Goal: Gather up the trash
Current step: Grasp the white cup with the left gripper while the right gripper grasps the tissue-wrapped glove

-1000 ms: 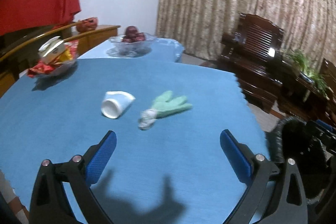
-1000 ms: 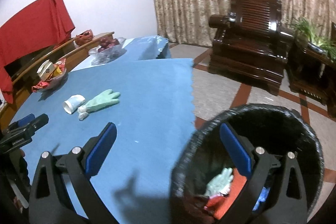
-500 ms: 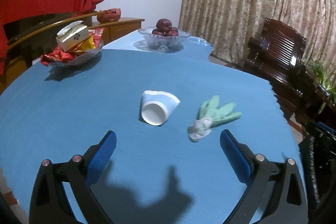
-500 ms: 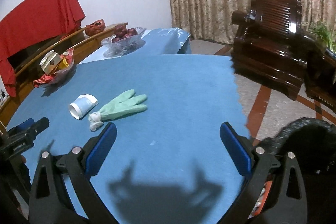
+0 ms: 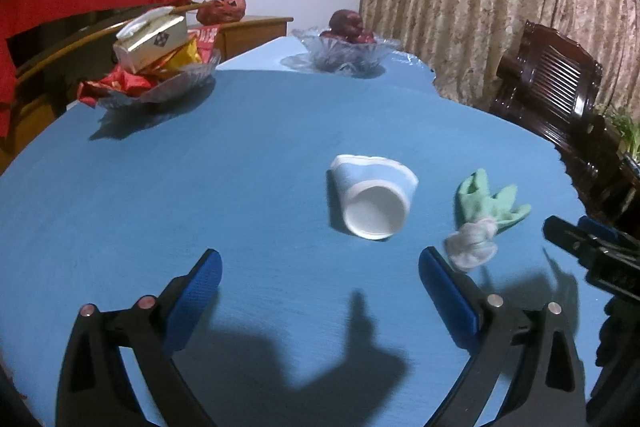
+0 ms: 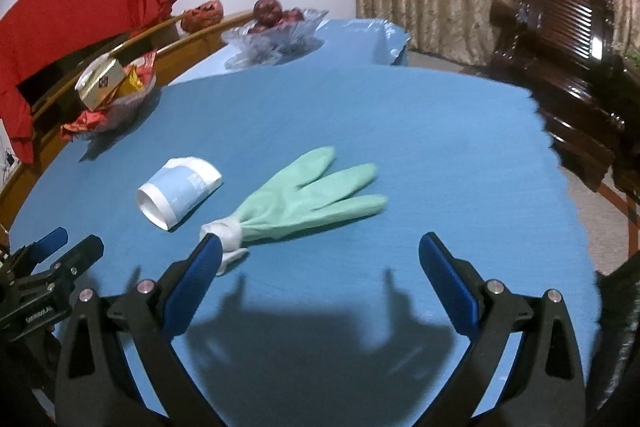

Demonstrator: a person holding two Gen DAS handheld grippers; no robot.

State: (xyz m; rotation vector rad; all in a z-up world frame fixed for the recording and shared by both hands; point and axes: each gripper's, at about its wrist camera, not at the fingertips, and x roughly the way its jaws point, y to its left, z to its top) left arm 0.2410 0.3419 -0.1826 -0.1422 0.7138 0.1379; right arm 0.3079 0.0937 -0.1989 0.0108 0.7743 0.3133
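Both grippers hang above the blue tablecloth [image 5: 200, 167] with nothing in them. Seen from its own camera, the left gripper [image 5: 320, 265] has its blue-padded fingers spread wide, and a paper cup [image 5: 372, 201] lies on its side just beyond them, its open mouth turned toward the camera. Right beside the cup lies a mint-green glove [image 6: 308, 203] with a white cuff. The right gripper [image 6: 320, 257] is likewise spread wide; its left fingertip sits in front of the glove's cuff, though contact cannot be told. Farther back stand a glass bowl of snack packets [image 5: 160, 83] and a glass fruit bowl [image 5: 346, 53].
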